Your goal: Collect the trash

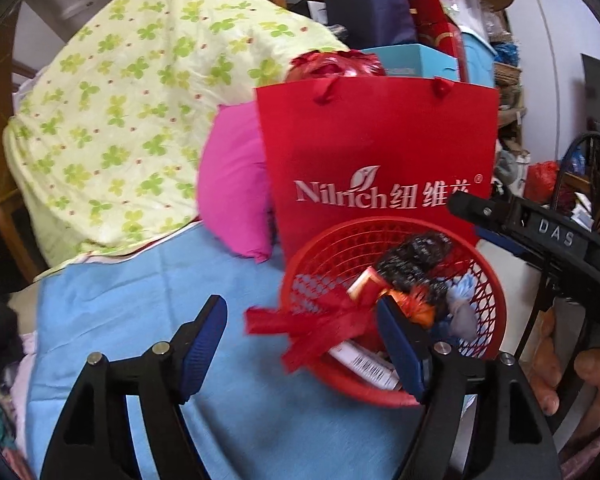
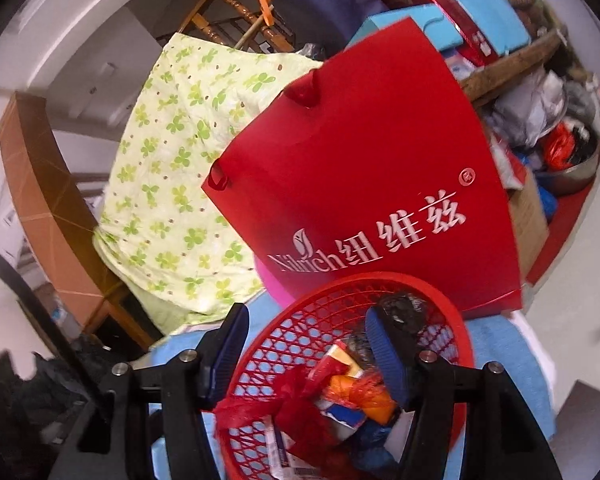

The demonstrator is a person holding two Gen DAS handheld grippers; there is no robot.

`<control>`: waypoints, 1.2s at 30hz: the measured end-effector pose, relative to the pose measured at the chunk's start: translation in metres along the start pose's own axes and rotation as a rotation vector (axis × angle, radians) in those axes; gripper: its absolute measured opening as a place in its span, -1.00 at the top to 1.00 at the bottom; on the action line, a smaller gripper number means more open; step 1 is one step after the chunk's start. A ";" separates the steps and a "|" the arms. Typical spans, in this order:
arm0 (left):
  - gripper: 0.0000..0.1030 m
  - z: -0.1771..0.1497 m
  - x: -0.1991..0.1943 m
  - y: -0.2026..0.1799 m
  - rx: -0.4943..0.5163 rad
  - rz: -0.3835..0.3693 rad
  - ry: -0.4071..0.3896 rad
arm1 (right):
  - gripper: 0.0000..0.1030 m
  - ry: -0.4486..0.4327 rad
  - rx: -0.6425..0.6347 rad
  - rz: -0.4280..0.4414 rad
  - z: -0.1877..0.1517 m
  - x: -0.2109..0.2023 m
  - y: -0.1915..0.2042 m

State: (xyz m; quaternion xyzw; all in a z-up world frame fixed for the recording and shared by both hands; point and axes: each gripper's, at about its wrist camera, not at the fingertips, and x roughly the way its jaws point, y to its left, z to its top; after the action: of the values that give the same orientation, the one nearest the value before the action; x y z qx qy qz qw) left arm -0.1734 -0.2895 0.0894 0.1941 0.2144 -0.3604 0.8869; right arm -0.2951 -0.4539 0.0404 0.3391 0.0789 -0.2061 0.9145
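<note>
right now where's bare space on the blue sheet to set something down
Free: the blue sheet left of the red basket, below the green-clover quilt and pink pillow. Crowded: the basket, full of trash, tight against the red bag.

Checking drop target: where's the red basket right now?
In both wrist views the red basket sits low and centre-right on the blue cloth, directly in front of the red Nilrich bag, already holding trash, with red mesh draped over its near rim.

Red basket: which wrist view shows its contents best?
The right wrist view: it looks down into the red basket, trash spread out. The left wrist view shows the basket from the side, a finger covering part.
</note>
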 end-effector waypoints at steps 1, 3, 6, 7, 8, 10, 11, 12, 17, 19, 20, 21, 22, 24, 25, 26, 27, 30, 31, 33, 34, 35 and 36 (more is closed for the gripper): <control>-0.50 -0.001 -0.006 0.003 -0.005 0.019 0.003 | -0.26 -0.006 -0.014 -0.019 -0.001 -0.003 0.002; -0.50 -0.004 -0.019 0.007 -0.007 0.046 0.006 | -0.26 -0.025 -0.046 -0.057 -0.006 -0.018 0.007; -0.51 -0.009 -0.040 0.012 0.001 0.087 -0.002 | -0.27 -0.051 -0.082 -0.092 -0.013 -0.045 0.012; -0.51 -0.010 -0.048 0.013 0.005 0.097 -0.007 | -0.27 -0.057 -0.097 -0.101 -0.016 -0.054 0.015; -0.51 -0.010 -0.055 0.014 0.006 0.108 -0.013 | -0.27 -0.056 -0.109 -0.104 -0.017 -0.061 0.018; -0.52 -0.011 -0.070 0.017 -0.002 0.123 -0.022 | -0.27 -0.042 -0.150 -0.114 -0.022 -0.076 0.027; -0.53 -0.011 -0.077 0.019 -0.007 0.125 -0.027 | -0.27 -0.032 -0.178 -0.117 -0.025 -0.084 0.033; -0.58 -0.012 -0.087 0.021 -0.015 0.130 -0.037 | -0.27 -0.023 -0.203 -0.115 -0.026 -0.092 0.040; -0.77 -0.015 -0.124 0.032 -0.055 0.178 -0.080 | -0.34 -0.002 -0.272 -0.079 -0.028 -0.125 0.070; -0.77 -0.015 -0.138 0.037 -0.071 0.203 -0.088 | -0.35 -0.008 -0.304 -0.066 -0.028 -0.140 0.085; -0.77 -0.015 -0.143 0.039 -0.074 0.210 -0.089 | -0.36 -0.009 -0.314 -0.063 -0.028 -0.144 0.090; -0.77 -0.015 -0.150 0.041 -0.076 0.221 -0.090 | -0.36 -0.005 -0.327 -0.059 -0.028 -0.150 0.097; -0.77 -0.016 -0.153 0.043 -0.078 0.229 -0.092 | -0.37 0.002 -0.339 -0.052 -0.028 -0.155 0.104; -0.77 -0.017 -0.163 0.046 -0.086 0.255 -0.097 | -0.37 0.011 -0.354 -0.040 -0.030 -0.164 0.115; -0.77 -0.017 -0.168 0.048 -0.093 0.261 -0.100 | -0.37 0.015 -0.365 -0.041 -0.031 -0.168 0.121; -0.77 -0.018 -0.173 0.050 -0.101 0.266 -0.101 | -0.37 0.017 -0.380 -0.046 -0.033 -0.173 0.127; -0.77 -0.018 -0.179 0.052 -0.108 0.274 -0.103 | -0.37 0.018 -0.392 -0.048 -0.034 -0.177 0.133; -0.78 -0.018 -0.190 0.057 -0.122 0.290 -0.104 | -0.38 0.022 -0.408 -0.043 -0.037 -0.187 0.145; -0.78 -0.018 -0.193 0.058 -0.124 0.294 -0.102 | -0.38 0.027 -0.406 -0.042 -0.036 -0.190 0.148; -0.78 -0.018 -0.199 0.058 -0.121 0.301 -0.103 | -0.38 0.033 -0.397 -0.030 -0.036 -0.194 0.153; -0.78 -0.018 -0.203 0.058 -0.119 0.305 -0.105 | -0.39 0.035 -0.395 -0.026 -0.035 -0.197 0.155; -0.78 -0.018 -0.207 0.058 -0.121 0.310 -0.106 | -0.41 0.035 -0.399 -0.030 -0.035 -0.198 0.157; -0.78 -0.017 -0.210 0.059 -0.125 0.312 -0.107 | -0.43 0.036 -0.403 -0.037 -0.035 -0.200 0.159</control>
State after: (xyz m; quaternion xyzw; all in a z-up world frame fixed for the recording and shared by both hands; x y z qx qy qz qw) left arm -0.2709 -0.1245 0.1953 0.1501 0.1562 -0.2144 0.9524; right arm -0.4071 -0.2575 0.1636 0.1513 0.1412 -0.1969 0.9583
